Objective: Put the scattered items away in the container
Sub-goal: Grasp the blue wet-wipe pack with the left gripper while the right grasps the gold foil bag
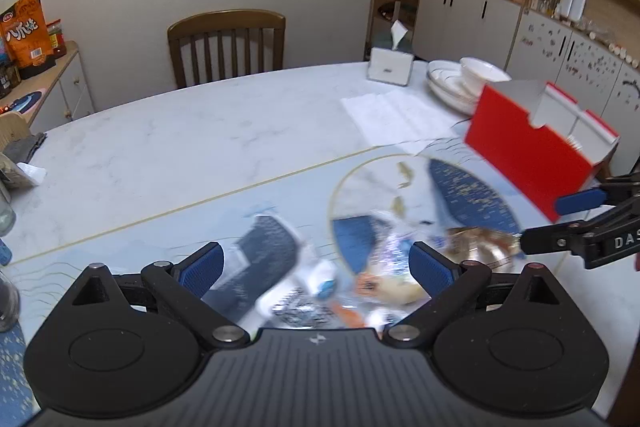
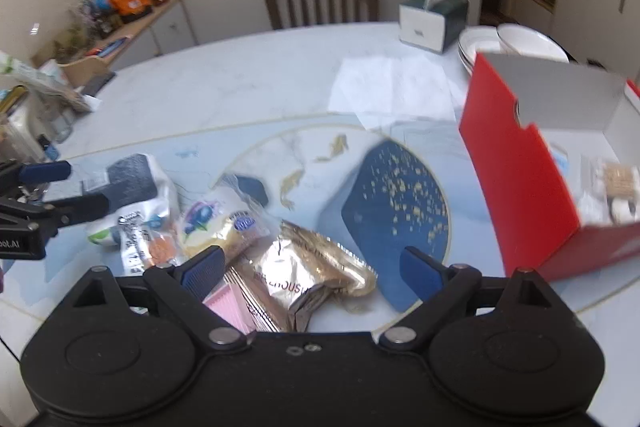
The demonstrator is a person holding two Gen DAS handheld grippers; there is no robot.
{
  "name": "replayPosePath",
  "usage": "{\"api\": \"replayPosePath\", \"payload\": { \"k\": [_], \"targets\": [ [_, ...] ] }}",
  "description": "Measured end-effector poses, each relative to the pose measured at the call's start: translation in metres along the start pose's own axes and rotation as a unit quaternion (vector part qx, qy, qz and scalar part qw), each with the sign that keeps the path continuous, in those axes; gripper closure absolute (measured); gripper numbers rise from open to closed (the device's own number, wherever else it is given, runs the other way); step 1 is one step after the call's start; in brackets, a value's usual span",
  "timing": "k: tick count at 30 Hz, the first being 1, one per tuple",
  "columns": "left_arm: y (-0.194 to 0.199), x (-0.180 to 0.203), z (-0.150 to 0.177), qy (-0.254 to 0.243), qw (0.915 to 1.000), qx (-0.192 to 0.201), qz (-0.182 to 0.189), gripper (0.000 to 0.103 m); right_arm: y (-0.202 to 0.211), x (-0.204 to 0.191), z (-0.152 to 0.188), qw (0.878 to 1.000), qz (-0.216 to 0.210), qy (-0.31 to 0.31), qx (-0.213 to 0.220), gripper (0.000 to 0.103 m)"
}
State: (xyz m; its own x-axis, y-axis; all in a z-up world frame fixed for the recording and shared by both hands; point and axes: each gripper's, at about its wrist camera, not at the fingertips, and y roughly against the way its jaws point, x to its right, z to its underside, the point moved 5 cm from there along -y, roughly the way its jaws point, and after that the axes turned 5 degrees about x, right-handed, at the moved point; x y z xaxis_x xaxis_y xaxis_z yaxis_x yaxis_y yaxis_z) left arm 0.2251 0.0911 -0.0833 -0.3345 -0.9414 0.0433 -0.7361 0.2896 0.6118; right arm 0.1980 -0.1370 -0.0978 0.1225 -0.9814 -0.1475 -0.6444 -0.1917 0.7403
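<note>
The left gripper [image 1: 316,265] hangs over the marble table [image 1: 180,131] with its jaws spread wide and nothing clasped; just beyond and between its blue pads [image 1: 202,265] lies a blurred heap of snack packets [image 1: 320,283], with a dark-and-white pouch [image 1: 260,259] ahead and to the left. The right gripper [image 2: 312,269] is likewise released, its jaws apart and gripping nothing. Directly beneath its opening sits a crinkled gold foil packet [image 2: 316,267], with a pink packet [image 2: 230,307] touching it by the left pad. Ahead-left of this gripper lie a cream bun in clear wrap [image 2: 220,227] and the dark-and-white pouch [image 2: 132,179]. The red box [image 2: 520,187] stands to the right of the right gripper, tilted open, with a few wrapped items already inside. The left gripper's tips show at the left edge of the right view, close to the pouch
</note>
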Motion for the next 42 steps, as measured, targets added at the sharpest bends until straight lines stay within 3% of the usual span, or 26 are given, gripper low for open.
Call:
{"api": "replayPosePath", "payload": {
  "k": [6, 20, 35, 37, 42],
  "targets": [
    [-0.019, -0.021, 0.001, -0.016, 0.9998, -0.012, -0.002, 0.004, -0.016, -0.002, 0.009, 0.997, 0.025, -0.058, -0.041, 0.008],
    [-0.061, -0.045, 0.003, -0.016, 0.9990, -0.043, 0.002, 0.004, -0.043, 0.002, 0.007, 0.982, 0.070, -0.162, -0.060, 0.009],
    [-0.083, -0.069, 0.020, 0.049, 0.9957, -0.078, -0.011, 0.005, -0.069, 0.003, 0.012, 0.981, 0.080, -0.161, -0.079, 0.015],
    [-0.084, -0.069, 0.023, 0.051, 0.9956, -0.079, -0.012, 0.006, -0.069, 0.003, 0.012, 0.981, 0.076, -0.161, -0.079, 0.015],
    [-0.085, -0.067, 0.027, 0.057, 0.9947, -0.085, -0.007, 0.026, -0.069, 0.004, 0.011, 0.982, 0.069, -0.158, -0.078, 0.018]
  ]
}}
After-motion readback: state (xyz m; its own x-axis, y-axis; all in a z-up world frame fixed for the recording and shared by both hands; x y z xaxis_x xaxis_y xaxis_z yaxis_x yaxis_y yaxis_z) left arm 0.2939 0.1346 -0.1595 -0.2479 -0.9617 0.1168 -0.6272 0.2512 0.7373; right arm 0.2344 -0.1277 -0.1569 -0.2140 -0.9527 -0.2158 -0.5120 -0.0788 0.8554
